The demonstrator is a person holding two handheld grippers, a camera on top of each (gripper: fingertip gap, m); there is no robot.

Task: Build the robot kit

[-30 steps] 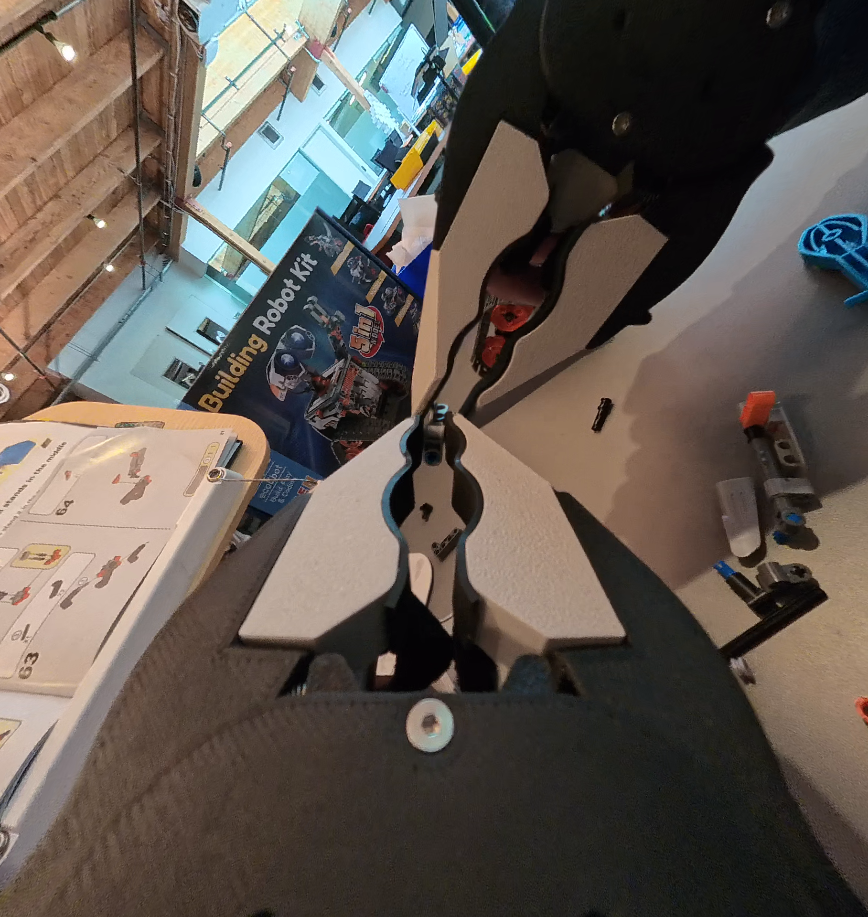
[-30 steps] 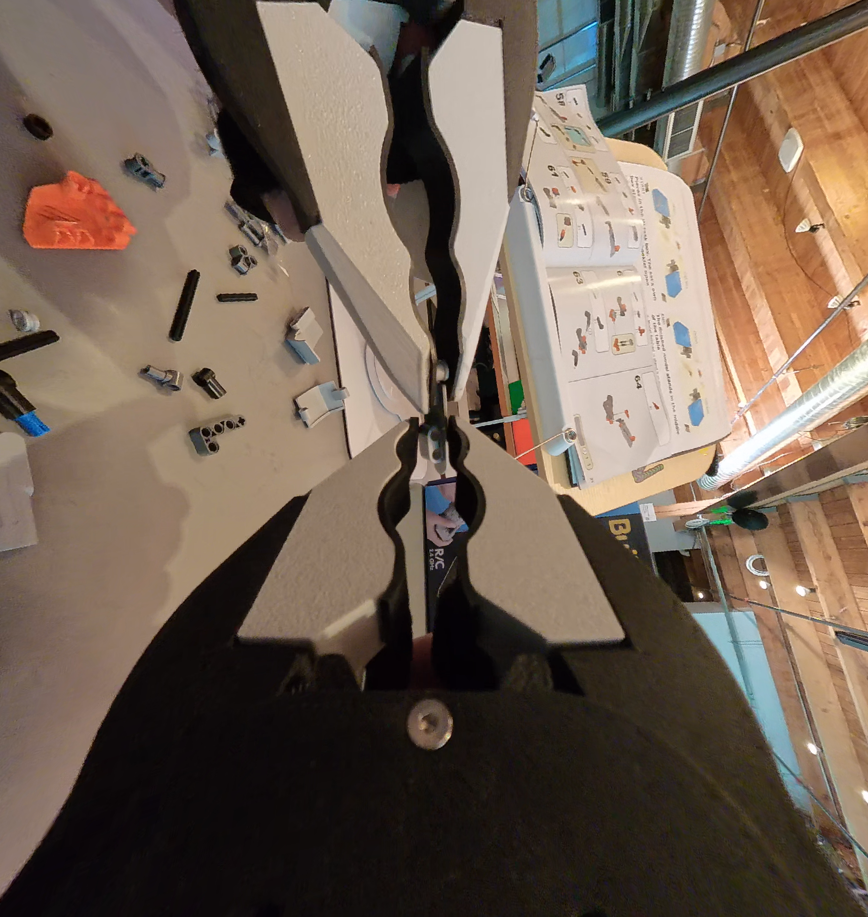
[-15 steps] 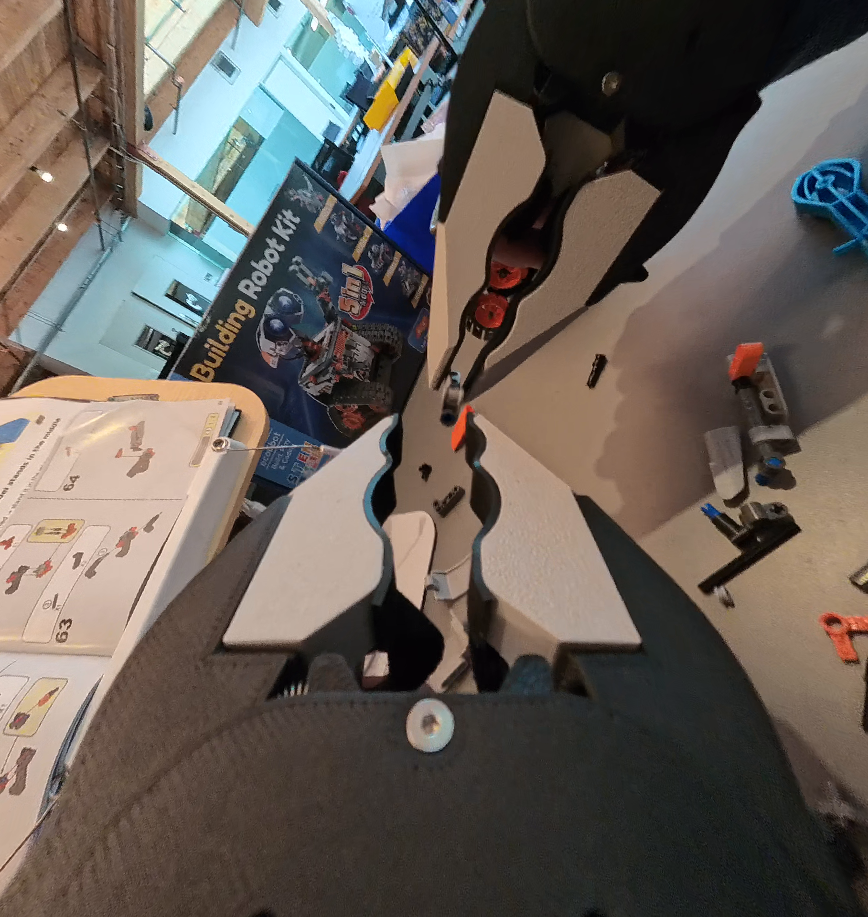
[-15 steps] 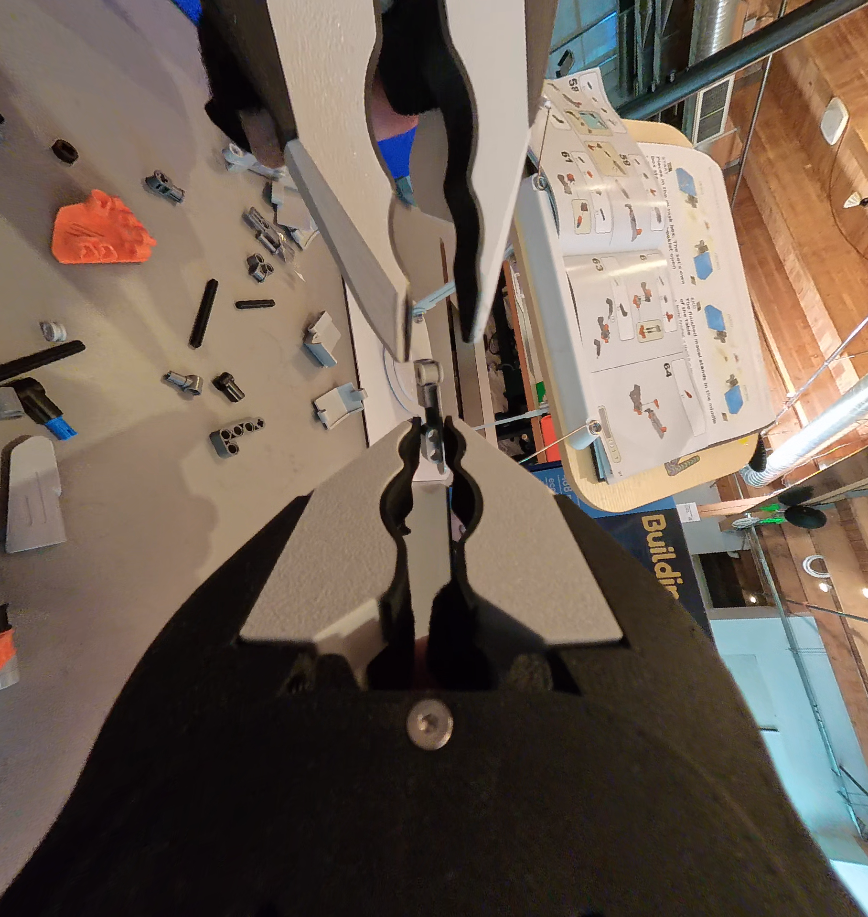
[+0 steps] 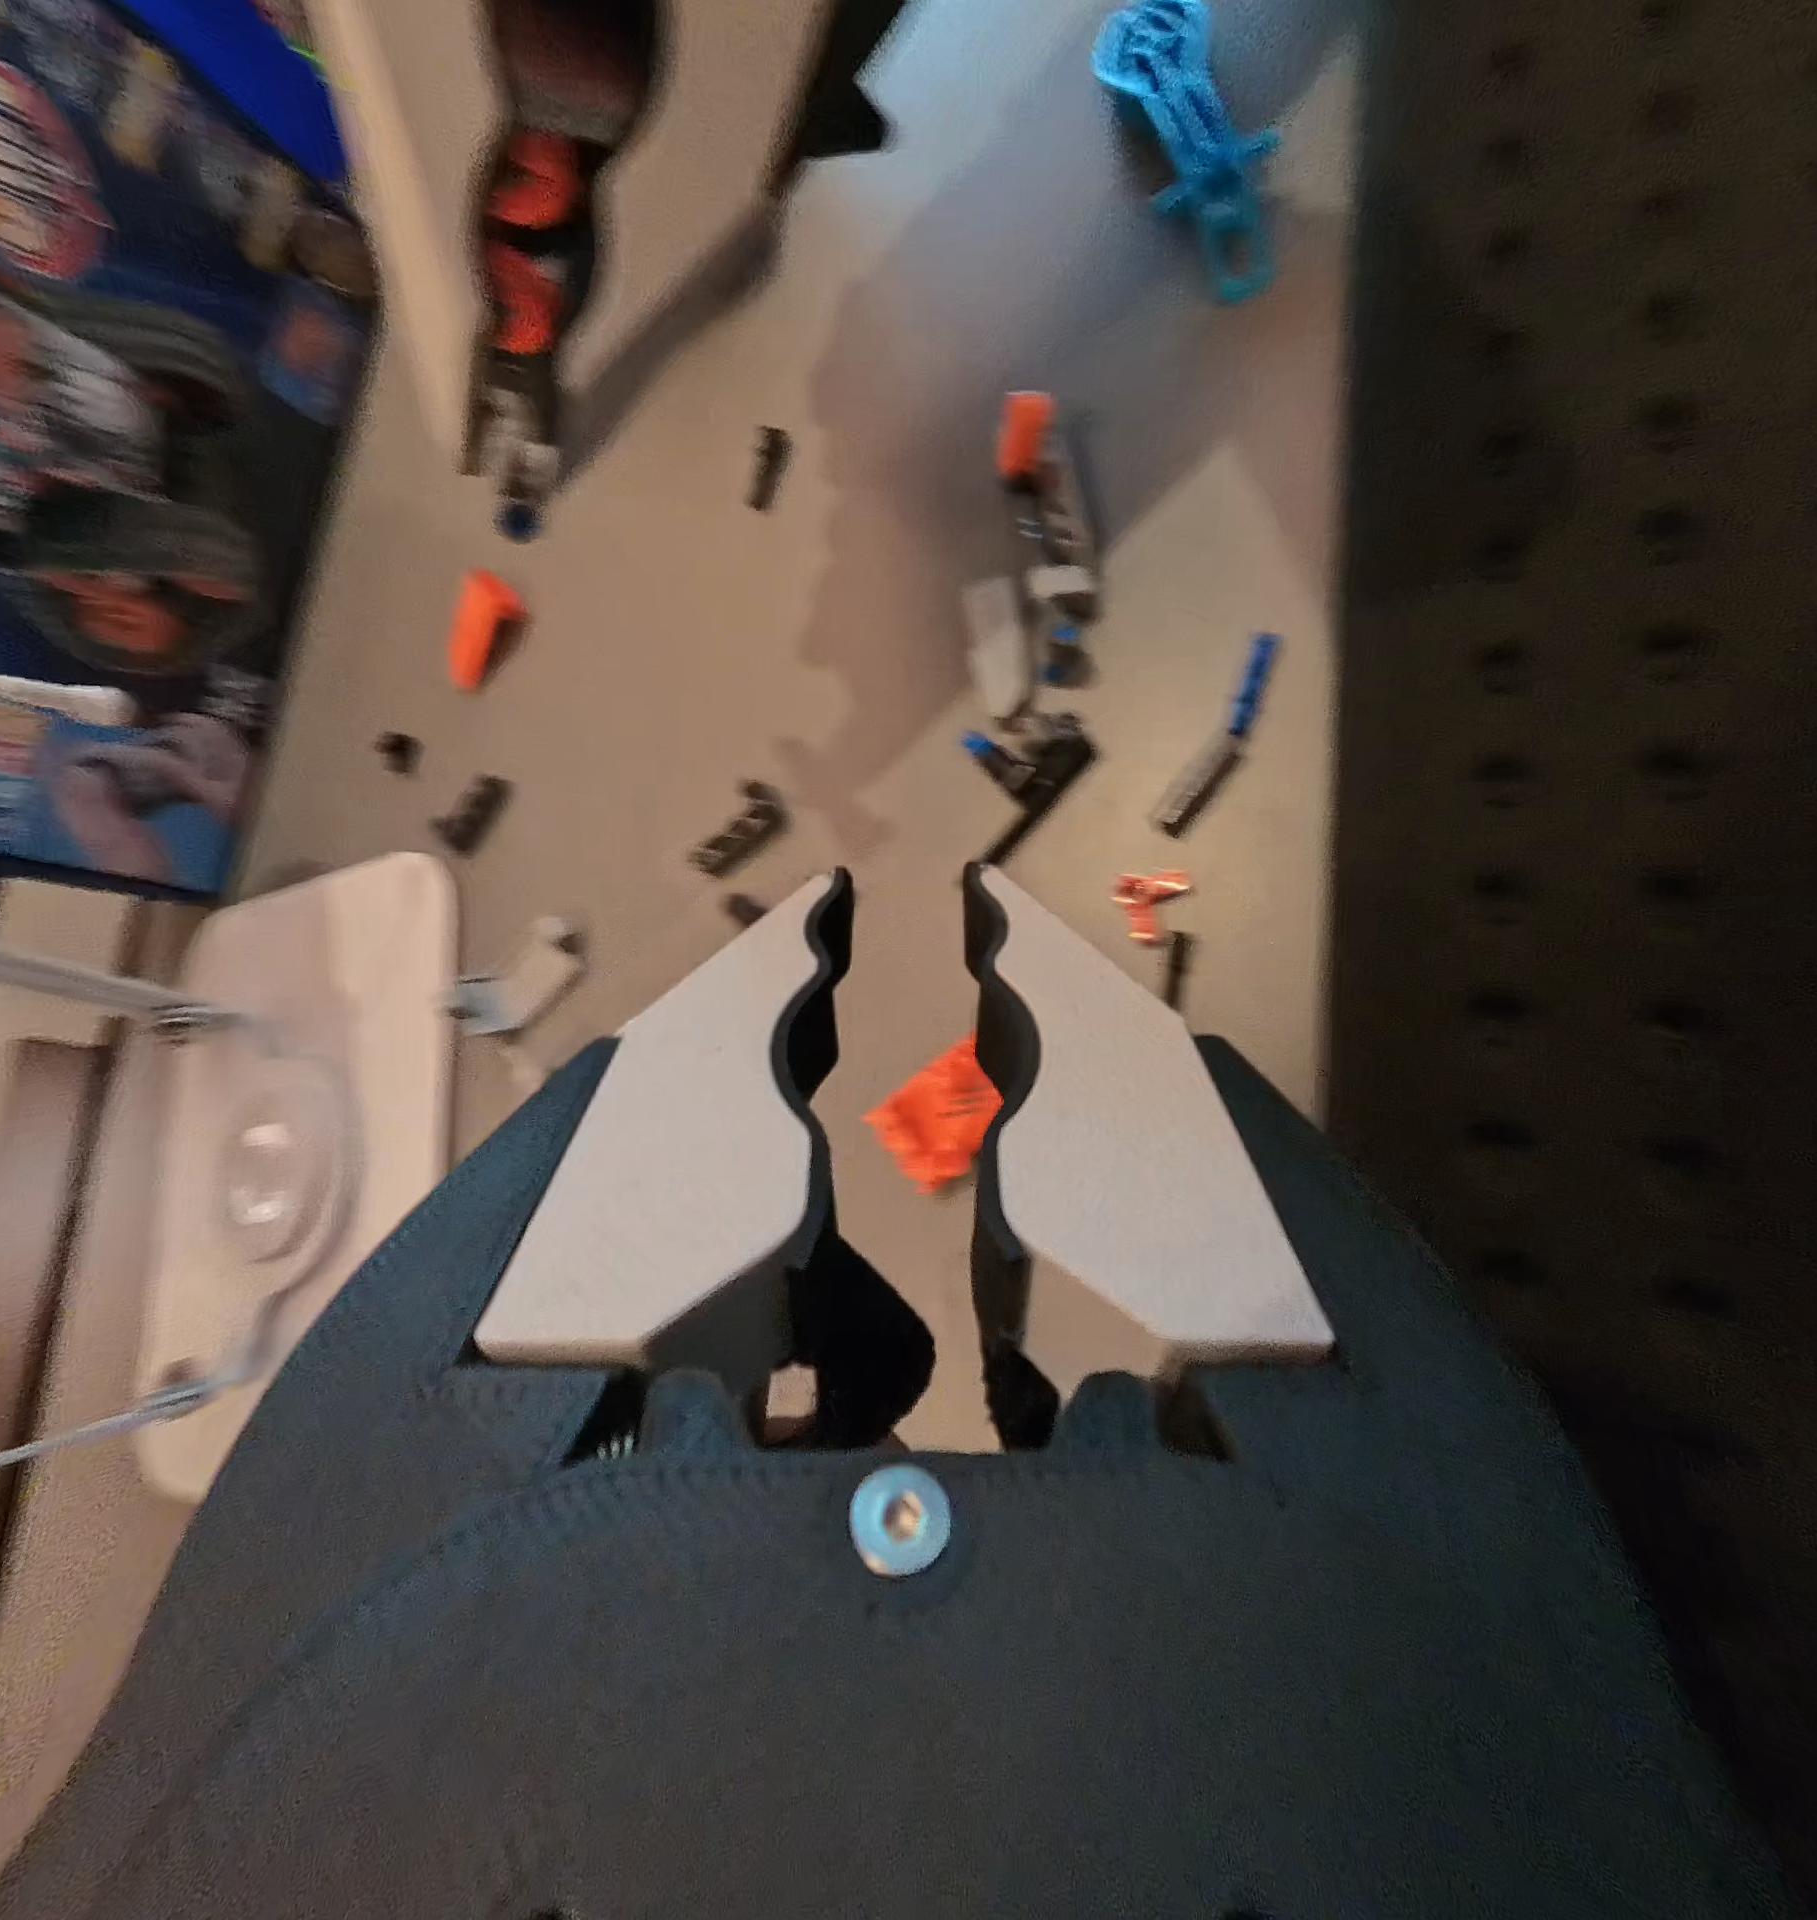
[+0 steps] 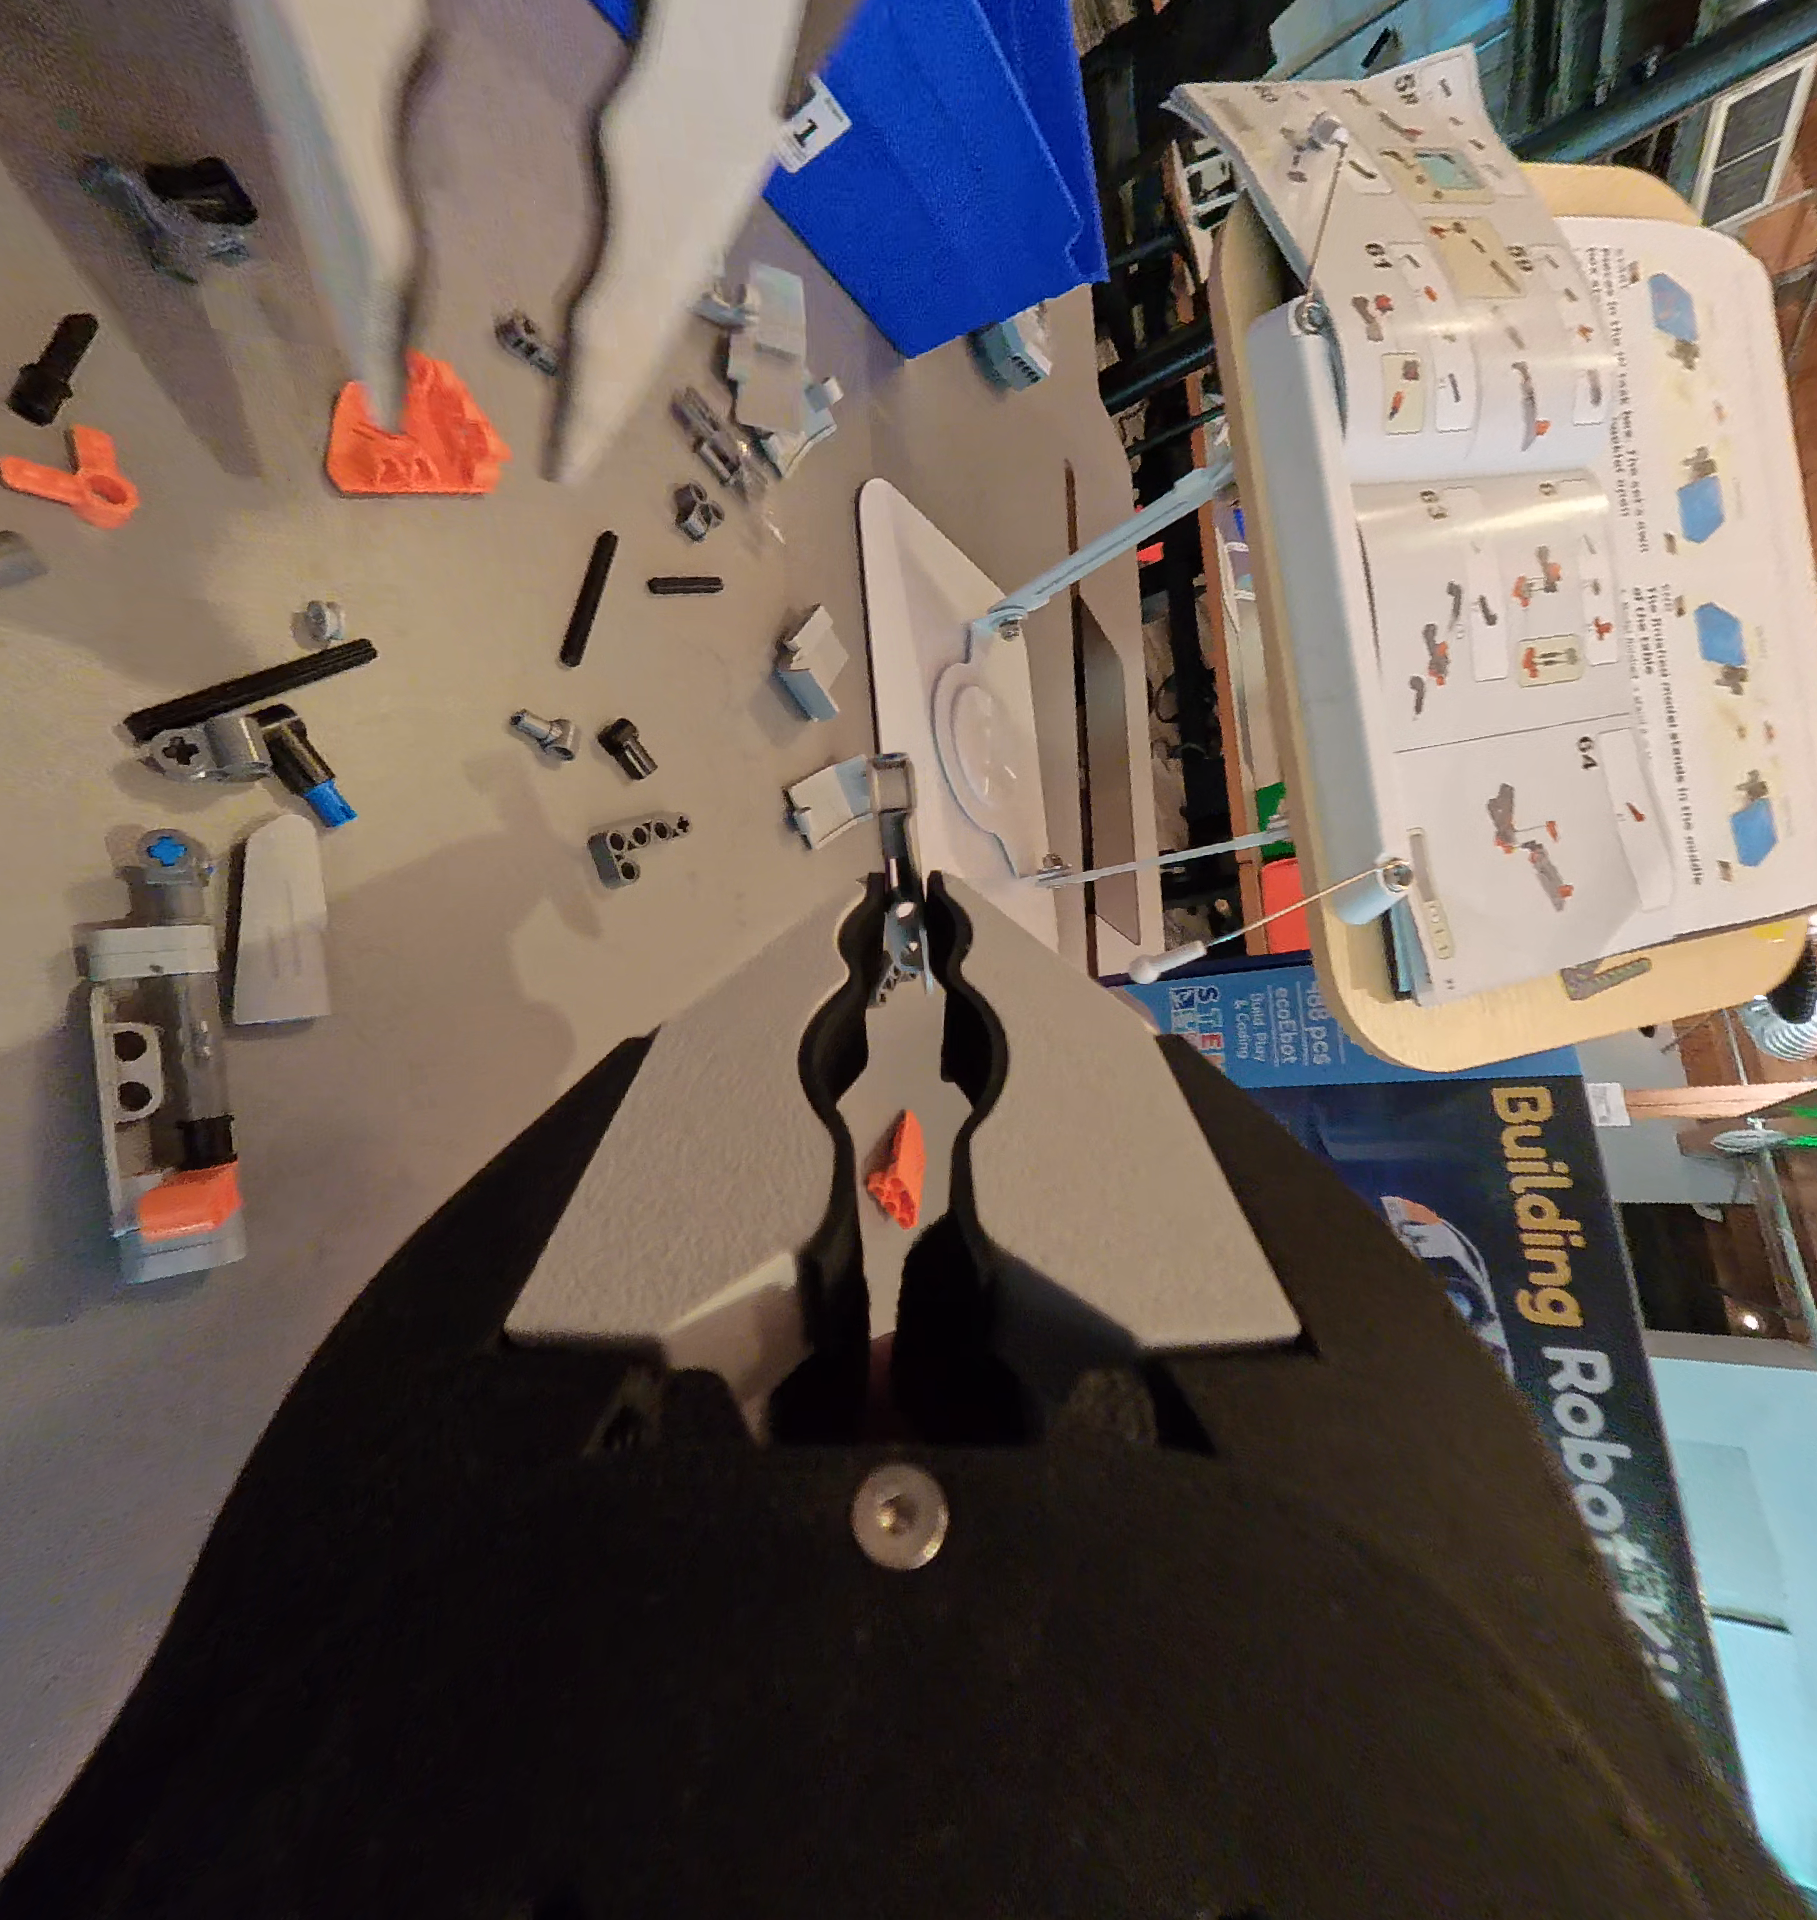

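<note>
My left gripper [image 5: 906,883] is open and empty, low over the grey table [image 5: 883,582]; this view is blurred. An orange triangular panel [image 5: 935,1127] lies between its fingers. In the right wrist view the left gripper [image 6: 473,436] stands over that same panel [image 6: 416,436], one fingertip [image 6: 379,384] on or just above it. My right gripper [image 6: 904,888] is shut on a thin grey connector piece [image 6: 891,821] that sticks out past its tips. It also shows at the top of the left wrist view [image 5: 514,468]. A small orange piece [image 6: 899,1169] lies on the table beneath it.
Loose parts are scattered on the table: a grey cylinder unit with an orange end [image 6: 161,1049], a black axle assembly [image 6: 244,712], an L-shaped grey beam [image 6: 634,844], a blue frame piece [image 5: 1190,135]. A blue bin [image 6: 945,177], a booklet on a stand [image 6: 1548,520] and a kit box [image 6: 1506,1299] stand alongside.
My left gripper opened, let go of the connector piece and swung down over the orange panel. My right gripper kept the piece and drew away from the left.
</note>
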